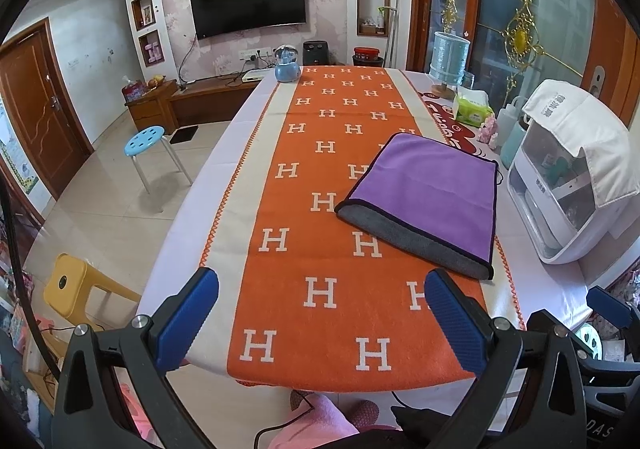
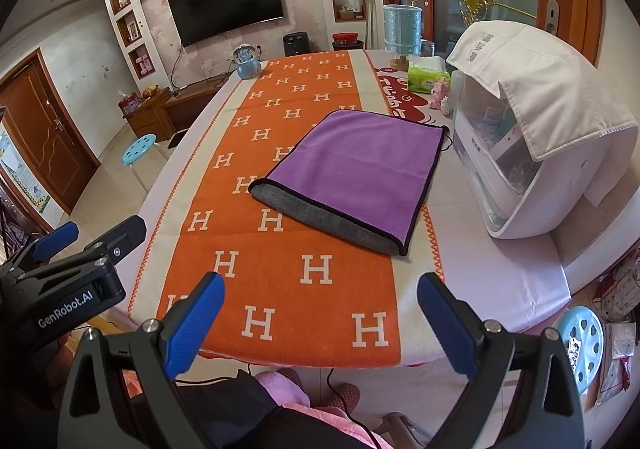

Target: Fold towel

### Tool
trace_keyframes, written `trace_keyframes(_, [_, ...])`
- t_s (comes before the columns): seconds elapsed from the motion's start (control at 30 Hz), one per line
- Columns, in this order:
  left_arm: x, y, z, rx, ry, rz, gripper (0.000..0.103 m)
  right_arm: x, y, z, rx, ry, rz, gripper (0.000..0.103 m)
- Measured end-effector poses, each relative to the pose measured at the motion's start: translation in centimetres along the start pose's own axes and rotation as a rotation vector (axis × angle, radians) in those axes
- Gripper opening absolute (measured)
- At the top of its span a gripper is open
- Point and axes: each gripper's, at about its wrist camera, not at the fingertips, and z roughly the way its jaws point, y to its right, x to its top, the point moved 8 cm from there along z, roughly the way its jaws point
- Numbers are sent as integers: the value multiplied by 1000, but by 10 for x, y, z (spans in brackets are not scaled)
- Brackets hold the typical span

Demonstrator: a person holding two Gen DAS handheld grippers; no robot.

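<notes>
Left wrist view. Repeated white "H" letters across the orange runner (image 1: 320, 209); red characters on the cloth near the tissue pack (image 1: 472, 109), not legible. Purple towel (image 1: 424, 193) lying folded on the right side of the runner, long axis running from near right to far left, grey underside showing along the near edge, black piping all round. Far right corner close to the white appliance (image 1: 568, 185), not touching. Left gripper (image 1: 322, 309) above the near table edge, blue fingers (image 1: 188, 313) spread wide, nothing between them. Bare runner between gripper and towel.

Right wrist view. "GenRobot.AI" printed on the left gripper's body (image 2: 68, 289), at lower left. Same "H" pattern on the runner (image 2: 280, 249). Towel (image 2: 352, 169) flat, near right corner reaching the runner's zigzag border. Right gripper (image 2: 322, 309) spread apart, empty, short of the towel, over the table's near edge (image 2: 500, 289).
</notes>
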Motion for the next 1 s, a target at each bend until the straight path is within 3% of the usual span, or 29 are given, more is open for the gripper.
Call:
trace_keyframes(0.63, [-3,18,-2,-4,-4,46,102,-4,15,-10,0,32,32,97])
trace_keyframes(1.0, [18,38,9,-50,1,119,102,7,34,-8,7,55,65,97])
